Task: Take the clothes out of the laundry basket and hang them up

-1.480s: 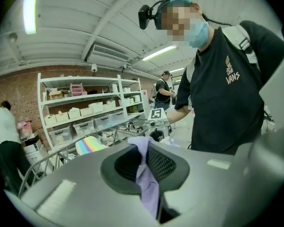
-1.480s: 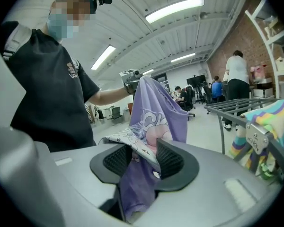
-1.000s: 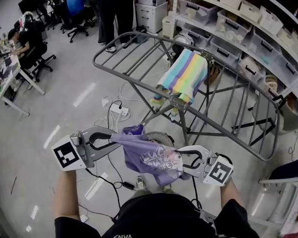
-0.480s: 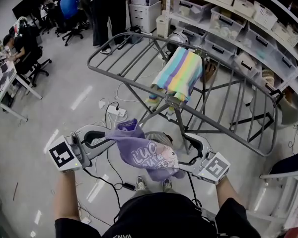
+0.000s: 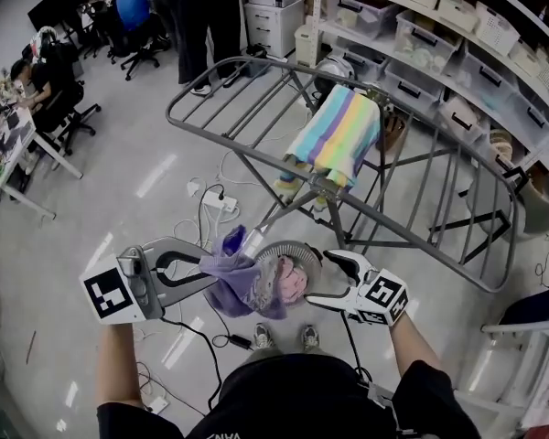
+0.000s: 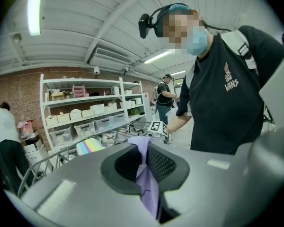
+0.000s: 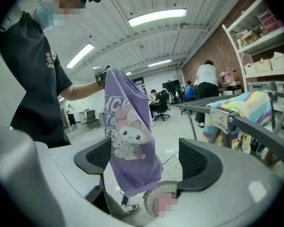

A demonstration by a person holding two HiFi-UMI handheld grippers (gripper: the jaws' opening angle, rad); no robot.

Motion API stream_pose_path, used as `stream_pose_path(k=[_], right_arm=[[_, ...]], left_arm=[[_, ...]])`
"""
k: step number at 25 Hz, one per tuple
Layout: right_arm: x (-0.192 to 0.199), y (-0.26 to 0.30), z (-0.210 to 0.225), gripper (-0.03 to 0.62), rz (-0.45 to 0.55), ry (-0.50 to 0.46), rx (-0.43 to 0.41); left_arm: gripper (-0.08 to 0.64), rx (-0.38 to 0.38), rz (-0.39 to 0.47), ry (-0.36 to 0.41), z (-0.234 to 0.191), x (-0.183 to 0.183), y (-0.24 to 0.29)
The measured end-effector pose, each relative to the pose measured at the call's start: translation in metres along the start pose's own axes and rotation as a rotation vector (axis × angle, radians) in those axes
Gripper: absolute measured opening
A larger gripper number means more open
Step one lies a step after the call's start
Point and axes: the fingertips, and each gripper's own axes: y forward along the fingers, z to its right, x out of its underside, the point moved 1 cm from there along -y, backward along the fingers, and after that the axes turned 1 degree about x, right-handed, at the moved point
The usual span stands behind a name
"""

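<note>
- The left tongs are seen pressed together on a fold of the purple shirt. In the left gripper view the cloth is pinched between the two dark pads and runs down out of the bottom of the frame.
- In the head view the tips of the left tongs are covered by the bunched shirt, at lower centre.
- The right tongs are spread wide, having just been opening. The shirt hangs between the pads, nearer the left-hand pad of that frame, and is not pinched. Whether it brushes that pad cannot be told.
- A cartoon print and some lettering are shown on the shirt; the lettering is cut off by folds.
- The laundry basket, round and ribbed, is seen on the floor below the shirt. It is partly hidden by the cloth, and its contents cannot be made out.
- The drying rack fills the upper centre and right of the head view. A striped towel is draped over it, well apart from the shirt.
- Cables lie on the floor under the rack, partly hidden by its bars.
</note>
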Motion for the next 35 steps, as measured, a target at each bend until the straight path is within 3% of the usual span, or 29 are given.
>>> stream_pose_path(k=[6,11,16,18,21,22,25,32,35], right_arm=[[-0.038,0.039,-0.001,0.428,0.062,-0.04,-0.095],[-0.063,0.067,-0.006,0.383,0.145,0.031,-0.189],[-0.054,0.098,-0.033,0.362,0.061,-0.001,-0.328],[-0.049,0.102,-0.043,0.308,0.038,-0.009,-0.374],[-0.048,0.097,-0.045,0.047,0.023,-0.052,-0.367],[-0.048,0.094,-0.043,0.014,0.019,-0.065,-0.357],[-0.051,0.083,-0.034,0.012,0.013,-0.082,-0.306],[-0.077,0.058,-0.008,0.012,0.039,-0.094,-0.155],[-0.1,0.045,0.002,0.012,0.076,-0.104,-0.092]], left_arm=[[0.021,0.088,0.002,0.047,0.015,-0.002,-0.003],[0.021,0.133,0.021,0.071,0.026,-0.01,-0.011],[0.021,0.147,0.07,0.082,0.035,-0.022,-0.018],[0.021,0.132,0.059,0.084,0.034,-0.021,-0.022],[0.021,0.09,0.036,0.07,0.032,-0.015,-0.028],[0.021,0.074,0.03,0.062,0.031,-0.011,-0.031],[0.021,0.005,0.015,0.033,0.025,0.002,-0.038],[0.021,-0.25,-0.049,-0.082,-0.005,0.034,-0.043],[0.021,-0.332,-0.094,-0.078,-0.017,0.046,-0.044]])
